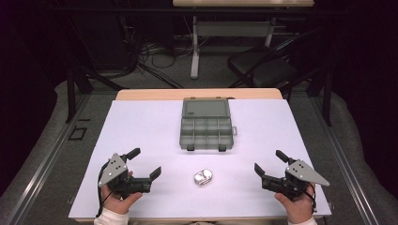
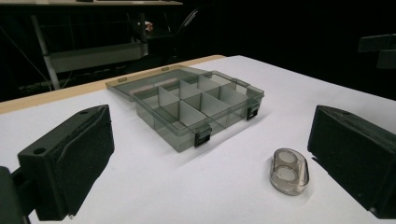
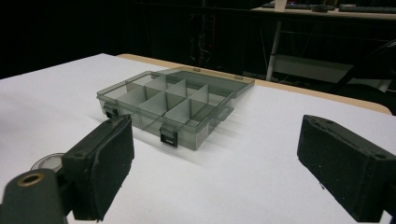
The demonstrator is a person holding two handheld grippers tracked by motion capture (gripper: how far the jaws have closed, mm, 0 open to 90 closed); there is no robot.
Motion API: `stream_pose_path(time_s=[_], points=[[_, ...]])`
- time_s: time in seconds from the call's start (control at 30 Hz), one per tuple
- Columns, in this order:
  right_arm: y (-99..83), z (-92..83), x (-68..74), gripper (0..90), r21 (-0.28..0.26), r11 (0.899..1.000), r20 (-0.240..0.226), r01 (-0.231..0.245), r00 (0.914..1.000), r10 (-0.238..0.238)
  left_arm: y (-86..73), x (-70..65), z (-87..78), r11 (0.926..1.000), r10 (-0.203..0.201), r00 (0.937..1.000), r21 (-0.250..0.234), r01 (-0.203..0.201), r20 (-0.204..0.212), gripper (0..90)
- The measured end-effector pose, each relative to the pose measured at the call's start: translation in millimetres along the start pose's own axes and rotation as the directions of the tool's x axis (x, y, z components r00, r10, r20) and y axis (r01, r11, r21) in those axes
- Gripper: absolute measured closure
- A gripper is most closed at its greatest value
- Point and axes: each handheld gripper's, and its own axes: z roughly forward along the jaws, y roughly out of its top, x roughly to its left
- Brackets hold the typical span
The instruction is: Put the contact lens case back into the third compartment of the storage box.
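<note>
— Black-jawed and spread wide, the left claw hovers low over the white surface, pinching nothing, a hand under it.

— And the other one?

— The right claw mirrors it on the far side, jaws just as wide and empty. Between them, near the front edge, lies a small clear oval case, touched by neither.

— Beyond that?

— A smoky grey compartment box sits mid-surface, its lid folded flat behind it, latches toward the person.
</note>
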Motion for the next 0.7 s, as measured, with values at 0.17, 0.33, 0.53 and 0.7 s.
stream_pose_path(time_s=[0.17, 0.33, 0.53, 0.7], points=[[-1.5, 1.6, 0.1, 10.6, 0.007, 1.000, 0.001, 0.003, 1.0000, -0.003, -0.2, -0.1, 4.3, 1.0000, -0.008, 0.9999, 0.000, 0.008, 0.008, 0.6], [-2.3, -2.0, -1.3, 10.6, 0.006, 1.000, -0.004, 0.001, 1.0000, -0.001, -0.7, -2.3, 11.2, 0.9998, -0.021, 0.9995, -0.002, 0.021, 0.025, 0.6], [-1.7, -1.4, -1.2, 10.6, 0.007, 1.000, -0.008, 0.002, 1.0000, -0.002, 3.1, -6.3, 16.0, 0.9996, -0.022, 0.9993, 0.020, 0.022, 0.031, 1.6], [-2.2, -1.3, -0.2, 10.6, 0.013, 1.000, -0.009, 0.006, 0.9999, -0.006, 8.7, -11.6, 20.1, 0.9991, -0.036, 0.9986, 0.023, 0.035, 0.037, 1.5]])
